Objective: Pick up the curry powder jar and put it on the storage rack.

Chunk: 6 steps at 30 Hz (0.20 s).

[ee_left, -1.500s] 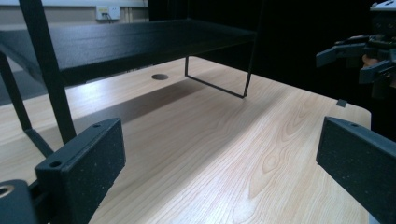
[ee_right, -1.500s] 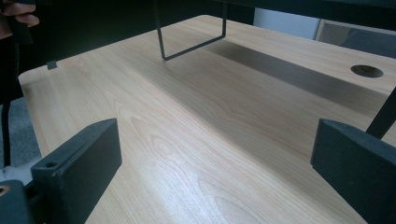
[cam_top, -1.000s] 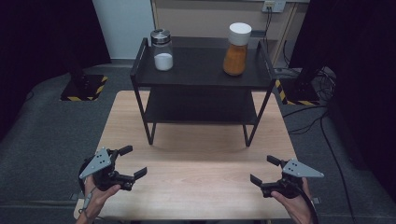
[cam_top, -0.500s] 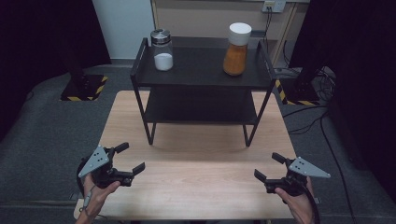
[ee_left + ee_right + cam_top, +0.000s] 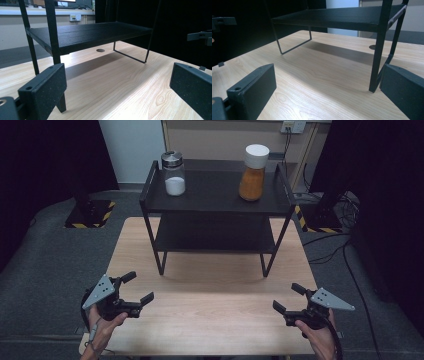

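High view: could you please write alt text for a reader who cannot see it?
Two open tongs, left and right, hover over a wooden table, holding nothing. Behind stands a black rack carrying a white-filled jar and an orange-filled jar.

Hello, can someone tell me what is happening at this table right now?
A person holds the left tongs and the right tongs, both open and empty, low over the near part of the wooden table. Farther back stands a black two-level rack. On its top level are a glass shaker with white powder and a white-capped jar of orange powder. Neither is touched.
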{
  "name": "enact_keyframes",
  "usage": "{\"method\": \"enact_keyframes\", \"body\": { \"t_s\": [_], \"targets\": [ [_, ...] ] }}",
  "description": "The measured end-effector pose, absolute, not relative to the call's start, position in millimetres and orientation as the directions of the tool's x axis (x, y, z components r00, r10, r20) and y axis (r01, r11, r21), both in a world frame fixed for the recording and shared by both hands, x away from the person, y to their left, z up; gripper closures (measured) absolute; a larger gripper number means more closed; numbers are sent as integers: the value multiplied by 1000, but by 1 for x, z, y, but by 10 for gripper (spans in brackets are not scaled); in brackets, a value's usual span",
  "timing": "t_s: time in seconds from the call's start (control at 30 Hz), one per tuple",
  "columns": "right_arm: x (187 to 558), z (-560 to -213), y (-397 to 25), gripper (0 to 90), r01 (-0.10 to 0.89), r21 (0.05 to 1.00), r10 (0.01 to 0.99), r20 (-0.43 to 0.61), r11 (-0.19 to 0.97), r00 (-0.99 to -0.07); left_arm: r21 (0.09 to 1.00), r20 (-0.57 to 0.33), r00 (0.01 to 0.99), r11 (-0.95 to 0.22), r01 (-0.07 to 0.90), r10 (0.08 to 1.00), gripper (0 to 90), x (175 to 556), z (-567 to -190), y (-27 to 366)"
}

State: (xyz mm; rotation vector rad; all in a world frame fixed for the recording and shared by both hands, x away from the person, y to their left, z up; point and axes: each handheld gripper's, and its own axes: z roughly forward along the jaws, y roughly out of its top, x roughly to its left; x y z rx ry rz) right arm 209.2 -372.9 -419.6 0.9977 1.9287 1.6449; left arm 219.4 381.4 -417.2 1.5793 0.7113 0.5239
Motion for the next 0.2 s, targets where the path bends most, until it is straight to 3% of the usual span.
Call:
{"method": "enact_keyframes", "body": {
  "t_s": [0.2],
  "targets": [
    [209,-420,-373,12,252,967,742,136,46,-656,988,-75,707,-42,147,703,0,220,-418,382]
  ]
}}
